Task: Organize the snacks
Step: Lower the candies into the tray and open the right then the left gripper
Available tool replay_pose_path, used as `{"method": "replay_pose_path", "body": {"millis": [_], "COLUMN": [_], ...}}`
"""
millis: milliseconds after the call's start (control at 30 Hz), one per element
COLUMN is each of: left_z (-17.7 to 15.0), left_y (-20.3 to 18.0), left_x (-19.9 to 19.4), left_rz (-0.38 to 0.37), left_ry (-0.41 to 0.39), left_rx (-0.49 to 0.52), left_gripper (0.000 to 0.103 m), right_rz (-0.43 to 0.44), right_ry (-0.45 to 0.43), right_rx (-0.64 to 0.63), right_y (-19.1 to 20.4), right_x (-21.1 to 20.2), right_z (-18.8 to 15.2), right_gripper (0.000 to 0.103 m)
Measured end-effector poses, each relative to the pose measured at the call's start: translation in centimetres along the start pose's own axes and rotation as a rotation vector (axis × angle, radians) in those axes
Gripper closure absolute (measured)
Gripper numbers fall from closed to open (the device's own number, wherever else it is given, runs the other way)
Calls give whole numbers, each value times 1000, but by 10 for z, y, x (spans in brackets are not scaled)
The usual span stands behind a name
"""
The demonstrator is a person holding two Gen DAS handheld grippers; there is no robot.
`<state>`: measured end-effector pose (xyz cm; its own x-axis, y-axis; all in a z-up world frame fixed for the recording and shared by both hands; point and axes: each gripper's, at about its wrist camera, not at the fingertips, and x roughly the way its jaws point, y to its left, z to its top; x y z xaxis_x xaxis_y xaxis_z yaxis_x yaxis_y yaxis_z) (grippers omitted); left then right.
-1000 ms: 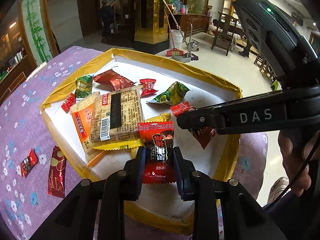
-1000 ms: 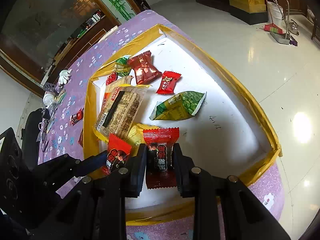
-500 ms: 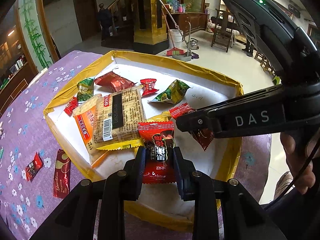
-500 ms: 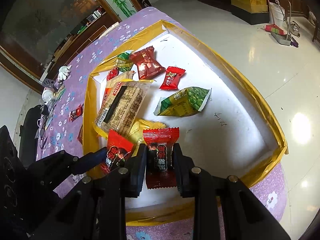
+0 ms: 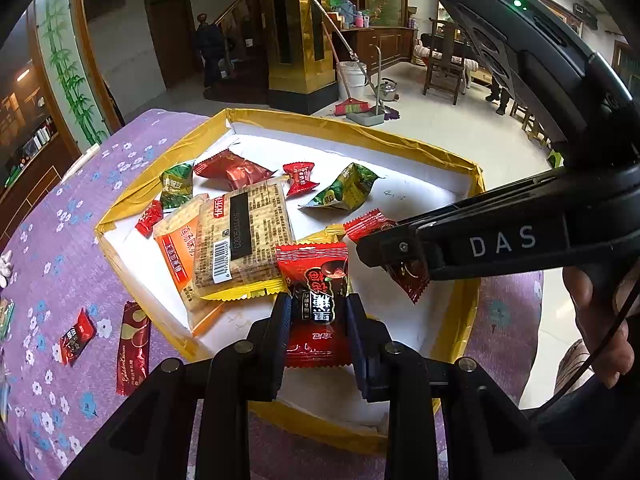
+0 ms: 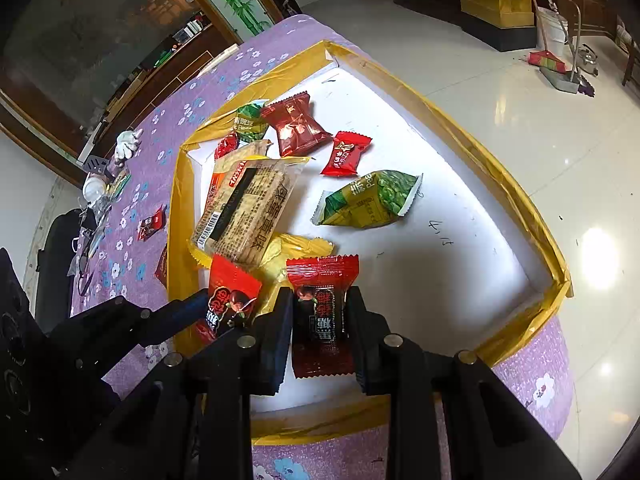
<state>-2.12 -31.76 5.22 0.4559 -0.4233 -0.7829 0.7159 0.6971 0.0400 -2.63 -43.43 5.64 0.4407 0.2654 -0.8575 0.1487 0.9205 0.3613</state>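
A white tray with a yellow taped rim [image 5: 352, 132] [image 6: 500, 180] holds several snacks: a cracker pack [image 5: 244, 236] [image 6: 248, 204], a green pea bag [image 5: 344, 192] [image 6: 372, 200], dark red and small red candies. My left gripper [image 5: 316, 312] is shut on a red candy packet [image 5: 316, 280] held over the tray's near edge. My right gripper [image 6: 320, 316] is shut on a like red candy packet [image 6: 322, 312], also over the tray; it shows from the side in the left wrist view [image 5: 400, 256]. The left gripper's packet [image 6: 228, 300] shows at left in the right wrist view.
The tray sits on a purple flowered cloth [image 5: 60, 264]. Two loose red snacks [image 5: 76, 336] [image 5: 132, 348] lie on the cloth left of the tray. Small items [image 6: 100, 184] lie further along the table. The table edge drops to a tiled floor [image 6: 540, 100].
Both grippers keep hold of their packets. The tray has shifted a little in both views as the grippers drifted slightly; the snacks in it have not moved.
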Motion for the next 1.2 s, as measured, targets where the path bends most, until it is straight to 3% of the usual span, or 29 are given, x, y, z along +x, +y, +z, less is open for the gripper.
{"method": "replay_pose_path", "body": {"millis": [900,1200], "left_z": [-1,-1], "left_y": [1,2], "left_x": [1,-4], "left_rz": [81,116], "left_ry": [11,-2], "left_rx": [33,45], "left_gripper": [74,59], "right_rz": [-13,-30], "right_ry": [-17,-40], "right_rx": [21,19], "right_y": [-3,-1], "right_x": [-7,-14], "right_z": [-3,-5], "right_gripper": [77,77]}}
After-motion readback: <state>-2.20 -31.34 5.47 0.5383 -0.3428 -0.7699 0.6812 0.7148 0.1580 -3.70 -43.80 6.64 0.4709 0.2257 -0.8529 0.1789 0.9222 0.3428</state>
